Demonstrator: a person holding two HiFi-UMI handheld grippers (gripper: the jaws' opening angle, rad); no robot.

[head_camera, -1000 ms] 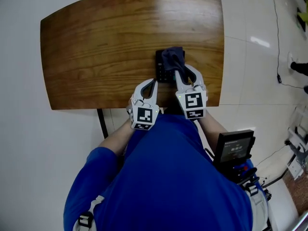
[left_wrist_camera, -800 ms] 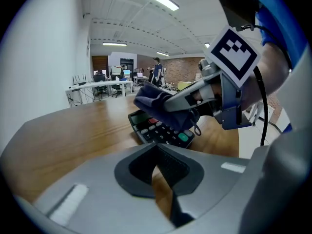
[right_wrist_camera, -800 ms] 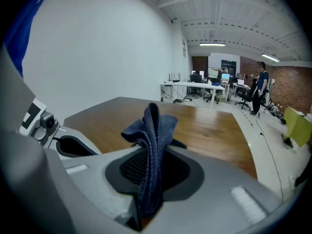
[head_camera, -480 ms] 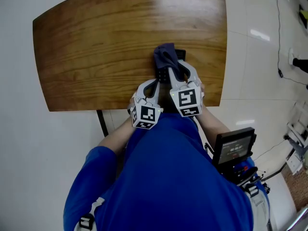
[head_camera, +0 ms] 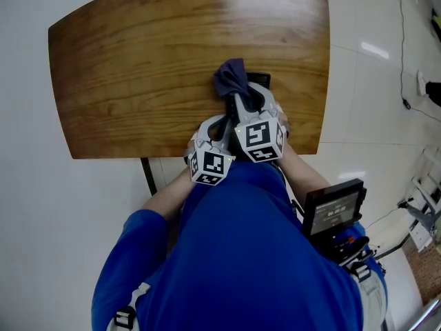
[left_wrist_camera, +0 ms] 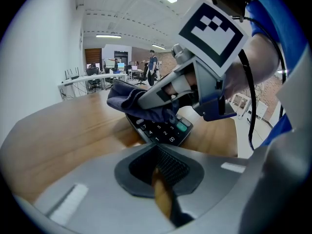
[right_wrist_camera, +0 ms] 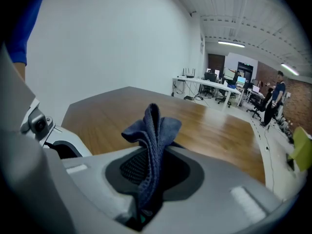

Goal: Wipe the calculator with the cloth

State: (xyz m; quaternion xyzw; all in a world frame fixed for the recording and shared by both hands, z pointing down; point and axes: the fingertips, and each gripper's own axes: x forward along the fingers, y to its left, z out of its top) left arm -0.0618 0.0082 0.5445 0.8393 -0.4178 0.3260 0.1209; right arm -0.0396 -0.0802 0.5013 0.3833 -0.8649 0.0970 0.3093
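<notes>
Left gripper (head_camera: 219, 124) jaws together, right gripper (head_camera: 242, 102) clamped

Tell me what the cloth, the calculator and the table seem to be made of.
The cloth: dark blue woven or knitted fabric, likely microfibre; ribbed texture, soft folds. The calculator: black plastic by its look, matte, with moulded keys, one green. The table: wood or wood veneer, glossy; grain lines and light glare show.
</notes>
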